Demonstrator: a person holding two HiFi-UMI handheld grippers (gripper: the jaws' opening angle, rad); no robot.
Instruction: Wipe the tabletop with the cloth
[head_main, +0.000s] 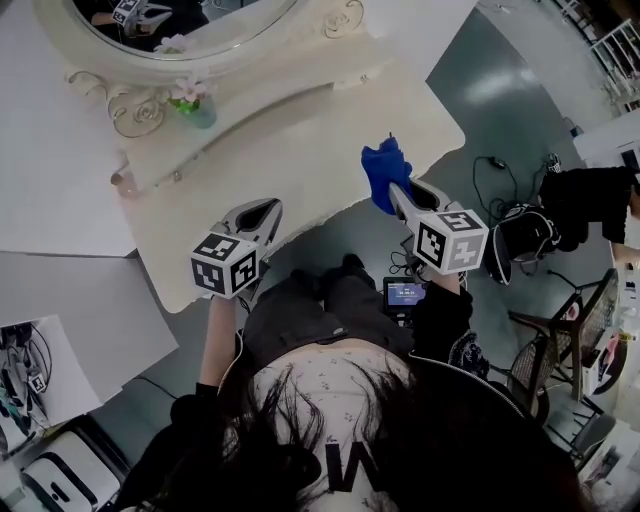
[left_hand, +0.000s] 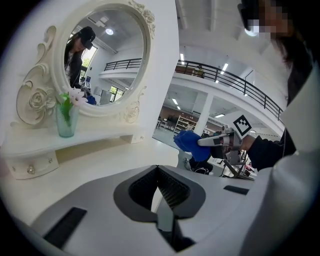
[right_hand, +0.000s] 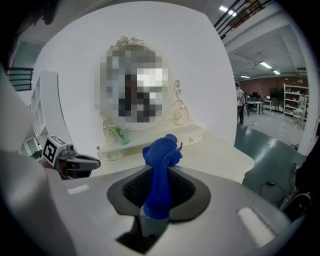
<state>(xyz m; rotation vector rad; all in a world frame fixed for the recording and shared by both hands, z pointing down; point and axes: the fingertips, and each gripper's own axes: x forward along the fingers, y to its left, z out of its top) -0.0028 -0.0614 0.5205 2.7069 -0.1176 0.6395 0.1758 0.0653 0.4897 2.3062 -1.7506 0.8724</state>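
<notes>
The right hand-held gripper (head_main: 396, 192) is clamped on a bright blue cloth (head_main: 383, 170). In the right gripper view the fabric runs up between the two dark ribbed pads and ends in a bunched knot beyond the jaw tips. From the head view the cloth sits over the front right edge of the cream worktop (head_main: 300, 150). In the left gripper view it hangs in the air at the gripper's tip, clear of the surface rather than pressed on it. The left hand-held gripper (head_main: 271, 208) is held over the front edge of the worktop, well to the left of the other. Its jaws are drawn together with nothing between them, and only a thin sliver of the pale surface shows past the pads. At the back of the worktop stands an oval mirror (head_main: 150, 66) in an ornate cream frame with carved scrolls and roses. It stands on a low raised shelf (head_main: 250, 118) with small drawer knobs. A green glass vase (head_main: 198, 111) with pale pink flowers stands on that shelf at the mirror's foot, upright, well apart from both grippers. The person's dark-sleeved arms reach forward to the marker cubes on the grippers.
</notes>
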